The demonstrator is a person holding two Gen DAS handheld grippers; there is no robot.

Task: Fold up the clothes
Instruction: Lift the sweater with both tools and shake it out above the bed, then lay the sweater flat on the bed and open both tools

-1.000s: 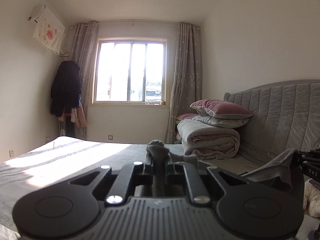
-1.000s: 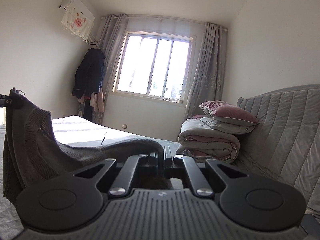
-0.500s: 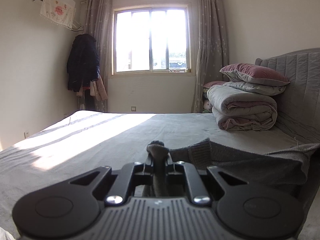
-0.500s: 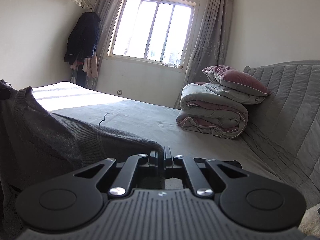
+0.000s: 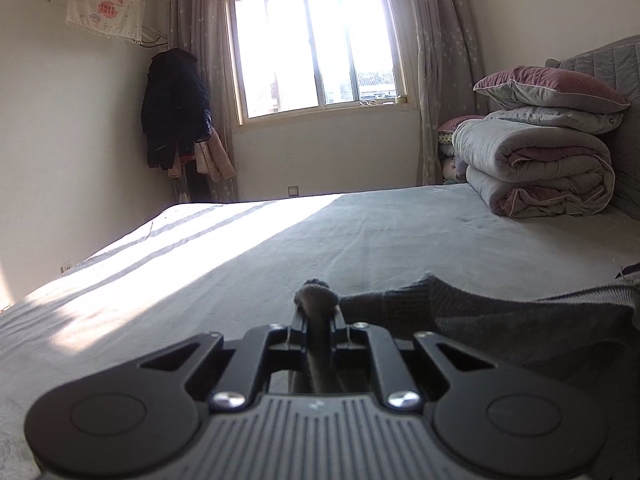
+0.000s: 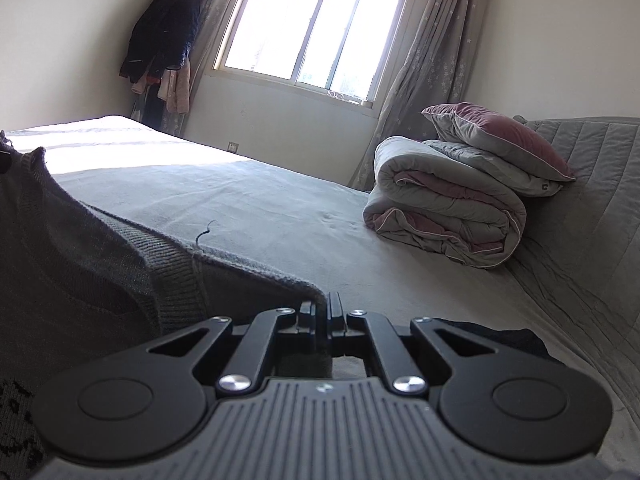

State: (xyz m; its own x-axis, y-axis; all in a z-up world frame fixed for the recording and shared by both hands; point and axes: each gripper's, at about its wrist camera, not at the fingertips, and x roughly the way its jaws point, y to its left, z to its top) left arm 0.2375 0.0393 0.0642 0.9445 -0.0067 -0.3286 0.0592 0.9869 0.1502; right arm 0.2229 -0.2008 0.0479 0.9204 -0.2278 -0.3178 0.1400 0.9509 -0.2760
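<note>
Pinching a bunched corner of the grey knitted sweater [image 5: 500, 320], the left gripper [image 5: 316, 312] has its jaws clamped on the fabric, which pokes up between the tips. The right gripper [image 6: 326, 308] grips another edge of the same sweater [image 6: 100, 272], jaws pressed together on the knit. The garment stretches between them, low over the grey bed [image 5: 320, 240]. Farther off, a rolled quilt [image 6: 448, 212] with pillows [image 6: 500, 136] on top sits by the headboard [image 6: 592, 184], under the window [image 5: 316, 44].

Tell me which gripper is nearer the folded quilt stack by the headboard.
Right, by the look of it. The right gripper sees the quilt stack closer; the left gripper sits farther away, leftward.
</note>
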